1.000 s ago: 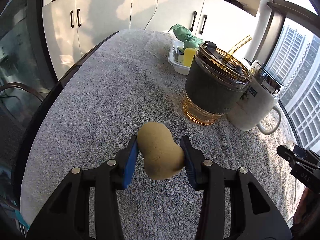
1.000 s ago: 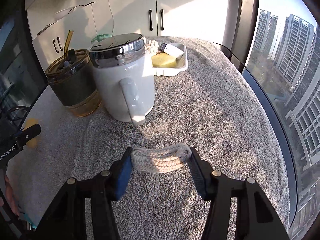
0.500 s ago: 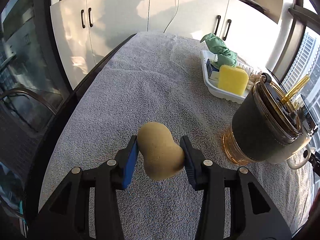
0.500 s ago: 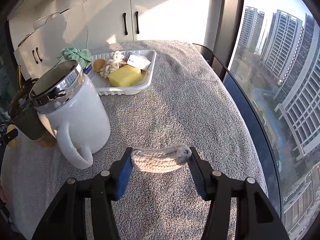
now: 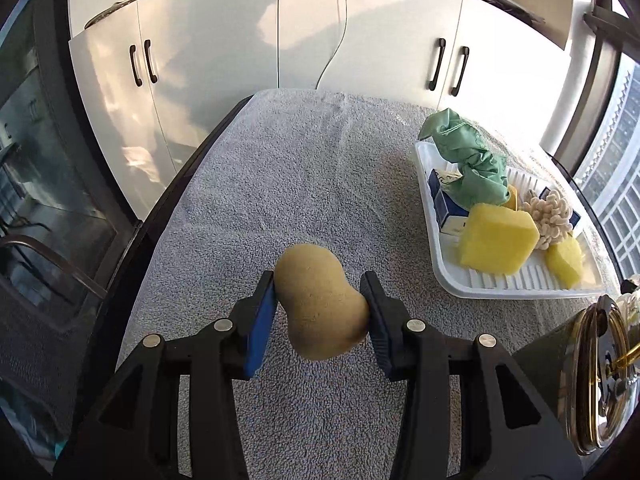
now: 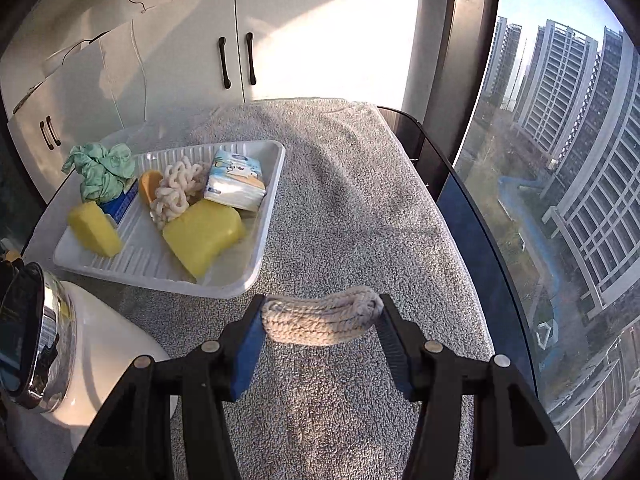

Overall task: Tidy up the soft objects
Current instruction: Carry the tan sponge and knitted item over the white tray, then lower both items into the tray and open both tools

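My left gripper (image 5: pixel 320 312) is shut on a tan pear-shaped sponge (image 5: pixel 318 300), held above the grey towel, left of the white tray (image 5: pixel 448 276). My right gripper (image 6: pixel 322 320) is shut on a coiled cream rope mat (image 6: pixel 320 318), just right of the tray's (image 6: pixel 248 280) near corner. The tray holds yellow sponges (image 6: pixel 204 234), a green cloth (image 6: pixel 102 172), a knotted cream rope (image 6: pixel 176 190) and a tissue pack (image 6: pixel 236 184).
A white mug with a chrome lid (image 6: pixel 52 356) stands near left in the right wrist view. A glass cup with a gold straw (image 5: pixel 596 376) is at the lower right of the left wrist view. White cabinets stand behind; a window lies right of the table edge.
Both grippers have moved forward toward the tray with their objects still held. The mug and cup have slid toward the frame edges and the tray looks larger.
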Demonstrator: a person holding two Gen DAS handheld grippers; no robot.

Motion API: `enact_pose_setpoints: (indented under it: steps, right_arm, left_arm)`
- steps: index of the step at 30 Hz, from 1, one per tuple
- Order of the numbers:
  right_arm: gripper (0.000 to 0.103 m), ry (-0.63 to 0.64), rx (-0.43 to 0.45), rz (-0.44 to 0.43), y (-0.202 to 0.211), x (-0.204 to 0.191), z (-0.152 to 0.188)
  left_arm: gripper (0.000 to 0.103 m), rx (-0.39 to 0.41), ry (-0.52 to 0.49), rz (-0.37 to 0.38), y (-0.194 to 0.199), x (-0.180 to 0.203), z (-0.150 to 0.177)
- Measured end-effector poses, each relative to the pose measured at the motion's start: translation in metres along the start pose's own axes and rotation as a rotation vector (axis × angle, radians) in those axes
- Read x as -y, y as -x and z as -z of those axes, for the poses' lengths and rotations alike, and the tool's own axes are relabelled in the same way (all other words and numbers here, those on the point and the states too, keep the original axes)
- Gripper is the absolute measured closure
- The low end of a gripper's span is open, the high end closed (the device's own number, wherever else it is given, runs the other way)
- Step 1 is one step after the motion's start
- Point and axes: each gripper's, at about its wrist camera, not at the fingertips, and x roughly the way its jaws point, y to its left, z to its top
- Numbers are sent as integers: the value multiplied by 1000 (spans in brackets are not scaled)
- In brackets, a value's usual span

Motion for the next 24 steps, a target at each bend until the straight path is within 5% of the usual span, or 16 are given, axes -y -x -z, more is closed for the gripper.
enact_pose_setpoints:
  steps: [6,9,12,24]
  right_arm:
    - [46,18,9,-15,-15,-10,-29]
    - [46,48,12,-24,-23,-22,-42]
    - [46,63,2,-69,-31,-35,-53]
    - [46,177,-74,-228,-64,-89,-79]
  left_arm:
    - [63,12,-62,37,-11,20,-26]
    - [62,-12,-101,133,-20,35,-40]
    - [62,-34,-127,214,-28,50,-49]
    - [61,-93,-204,341,-57,92,-67]
